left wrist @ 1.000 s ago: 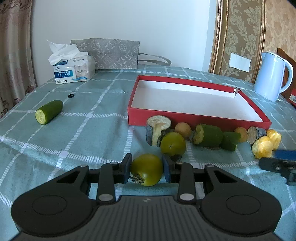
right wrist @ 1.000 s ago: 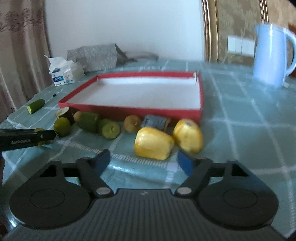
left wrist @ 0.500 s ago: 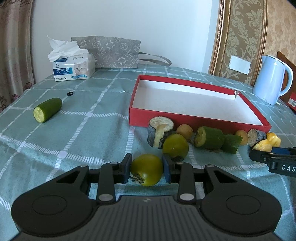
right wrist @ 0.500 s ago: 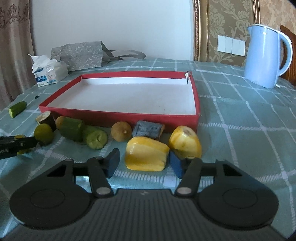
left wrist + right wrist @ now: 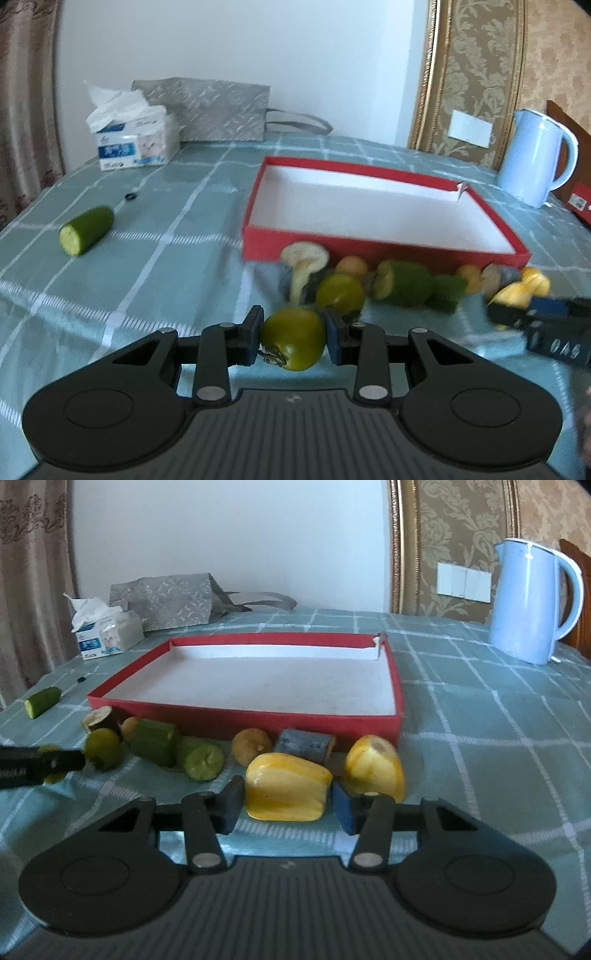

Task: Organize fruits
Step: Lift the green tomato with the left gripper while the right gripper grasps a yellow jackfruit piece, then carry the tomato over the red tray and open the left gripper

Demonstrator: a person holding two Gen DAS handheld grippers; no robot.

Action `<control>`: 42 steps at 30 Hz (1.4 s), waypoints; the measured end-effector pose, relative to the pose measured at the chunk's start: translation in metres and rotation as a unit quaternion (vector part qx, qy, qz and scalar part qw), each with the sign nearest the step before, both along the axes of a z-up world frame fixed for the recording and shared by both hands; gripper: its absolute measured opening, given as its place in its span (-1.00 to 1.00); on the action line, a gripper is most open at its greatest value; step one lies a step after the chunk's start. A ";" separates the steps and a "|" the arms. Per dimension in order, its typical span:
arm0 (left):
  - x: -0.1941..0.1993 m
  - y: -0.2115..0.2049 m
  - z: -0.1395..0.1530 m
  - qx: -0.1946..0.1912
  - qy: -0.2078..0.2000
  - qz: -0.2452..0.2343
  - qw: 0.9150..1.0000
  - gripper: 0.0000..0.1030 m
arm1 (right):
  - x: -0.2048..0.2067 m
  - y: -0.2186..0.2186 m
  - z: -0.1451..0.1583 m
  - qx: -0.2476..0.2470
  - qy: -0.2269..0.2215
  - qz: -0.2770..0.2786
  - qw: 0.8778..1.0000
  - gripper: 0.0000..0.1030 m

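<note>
1. Now your left gripper (image 5: 293, 339) clamps the green persimmon (image 5: 293, 338) just before the red tray (image 5: 369, 251).
2. Your right gripper (image 5: 288, 805) pinches the yellow pepper chunk (image 5: 288, 792), on the tablecloth (image 5: 480, 746) near the tray.

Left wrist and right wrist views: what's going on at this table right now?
A person with two handheld grippers is sorting produce toward an empty red tray. The left gripper is shut on a green persimmon-like fruit. The right gripper has its fingers on either side of a yellow pepper piece; whether they press it yet is unclear. Other fruit and vegetable pieces lie in a row along the tray's near wall, and one cucumber piece lies apart on the tablecloth. Nothing is in the tray.
</note>
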State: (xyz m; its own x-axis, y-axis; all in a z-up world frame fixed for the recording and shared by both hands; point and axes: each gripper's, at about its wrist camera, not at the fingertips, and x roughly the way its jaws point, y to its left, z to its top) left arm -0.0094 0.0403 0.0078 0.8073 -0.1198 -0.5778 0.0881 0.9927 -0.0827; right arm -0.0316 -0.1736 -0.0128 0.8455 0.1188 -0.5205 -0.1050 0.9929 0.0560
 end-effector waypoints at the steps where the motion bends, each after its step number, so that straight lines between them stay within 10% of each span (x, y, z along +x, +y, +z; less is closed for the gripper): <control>1: 0.002 -0.002 0.005 0.001 -0.004 -0.004 1.000 -0.34 | 0.000 0.001 0.000 0.001 0.000 0.003 1.000 -0.05; 12: 0.053 -0.043 0.039 0.039 -0.034 -0.033 0.998 -0.34 | -0.013 0.009 0.007 -0.033 -0.045 -0.007 0.998 -0.05; 30: 0.143 -0.066 0.005 0.069 0.073 -0.015 0.995 -0.29 | -0.013 0.006 0.008 -0.023 -0.045 0.000 0.999 -0.05; 35: 0.134 -0.054 0.011 0.041 0.040 0.017 0.998 0.42 | -0.013 0.008 0.008 -0.025 -0.043 0.004 0.999 -0.05; 42: 0.078 -0.016 0.030 -0.002 -0.077 0.084 0.994 0.47 | -0.013 0.008 0.007 -0.026 -0.042 0.004 0.999 -0.05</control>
